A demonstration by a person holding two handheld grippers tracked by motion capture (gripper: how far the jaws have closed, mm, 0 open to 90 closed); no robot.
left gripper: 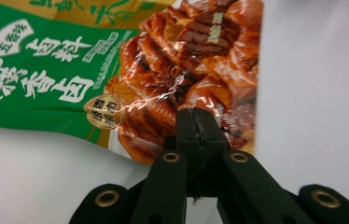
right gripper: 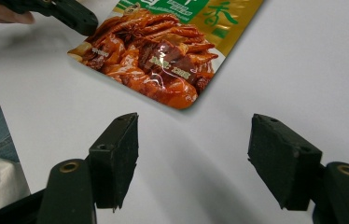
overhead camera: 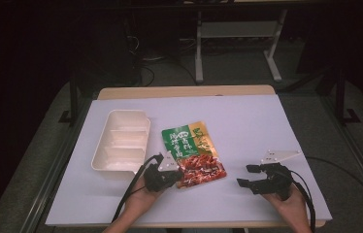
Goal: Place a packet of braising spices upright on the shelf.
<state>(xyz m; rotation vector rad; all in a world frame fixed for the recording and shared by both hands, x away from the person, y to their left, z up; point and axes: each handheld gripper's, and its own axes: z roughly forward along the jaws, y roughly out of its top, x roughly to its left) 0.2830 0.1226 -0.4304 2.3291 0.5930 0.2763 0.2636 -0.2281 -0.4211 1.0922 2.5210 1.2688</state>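
A flat seasoning packet (overhead camera: 191,150), green and gold at the top with a picture of red braised meat below, lies on the white table sheet (overhead camera: 252,121). My left gripper (overhead camera: 177,174) is shut on the packet's near left corner. In the left gripper view its jaws (left gripper: 199,119) are pressed together over the packet (left gripper: 116,70) edge, which curls up slightly. My right gripper (overhead camera: 246,175) is held open to the right of the packet, pointing left. In the right gripper view its jaws (right gripper: 193,149) stand wide apart with bare table between them, short of the packet (right gripper: 158,51).
A white plastic tray (overhead camera: 95,158) with compartments sits left of the packet, beside my left hand. The sheet's front edge lies just below both hands. A table frame and cables stand on the dark floor beyond the far edge.
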